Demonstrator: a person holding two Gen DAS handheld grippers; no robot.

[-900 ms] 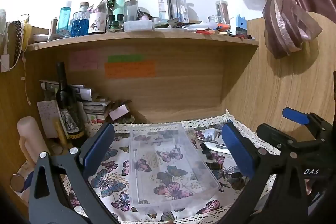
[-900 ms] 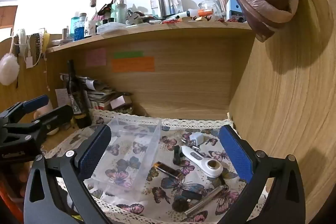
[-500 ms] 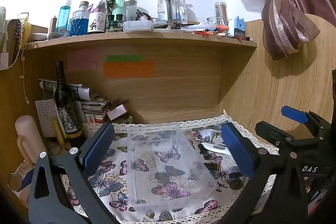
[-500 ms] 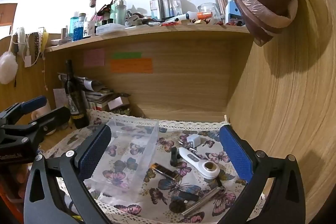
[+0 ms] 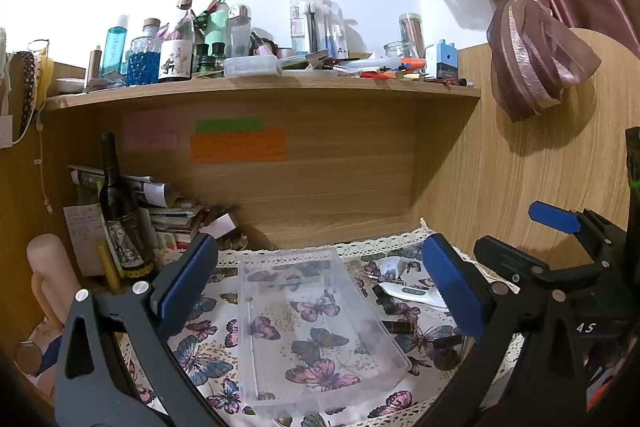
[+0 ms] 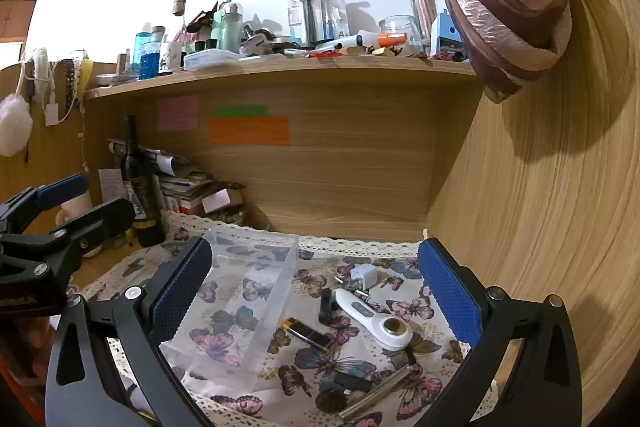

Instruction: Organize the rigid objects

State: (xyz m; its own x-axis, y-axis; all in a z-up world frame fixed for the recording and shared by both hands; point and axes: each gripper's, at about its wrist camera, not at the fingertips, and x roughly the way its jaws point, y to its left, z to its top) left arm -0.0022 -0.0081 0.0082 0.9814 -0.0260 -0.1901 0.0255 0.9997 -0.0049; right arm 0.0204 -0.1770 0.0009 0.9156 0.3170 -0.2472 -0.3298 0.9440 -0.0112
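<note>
The left gripper (image 5: 316,291) hangs over the butterfly-print cloth (image 5: 200,355) with its blue pads spread wide and nothing between them; straight ahead and below it lies the clear plastic bin (image 5: 316,331), empty, its long axis running away from the camera toward the wooden back panel. To the right of the bin, on the same cloth, the loose things are scattered: a white charger plug (image 6: 362,275) farthest back, a white handheld device (image 6: 376,319) with a round end lying at a diagonal, a dark battery (image 6: 308,334) just beside the bin's right wall, a small black cylinder (image 6: 326,303) and, nearest the front edge, a silver pen-like tube (image 6: 380,393). The right gripper (image 6: 316,301) is likewise spread apart and holds nothing; the scattered things lie ahead of it and slightly below, between the lines of its two pads. It is judged the nearer hand to every loose object, and the bin sits to their left, so any pick would likely carry leftward. The battery lies crosswise to the pads' gap, which suits a plain approach
</note>
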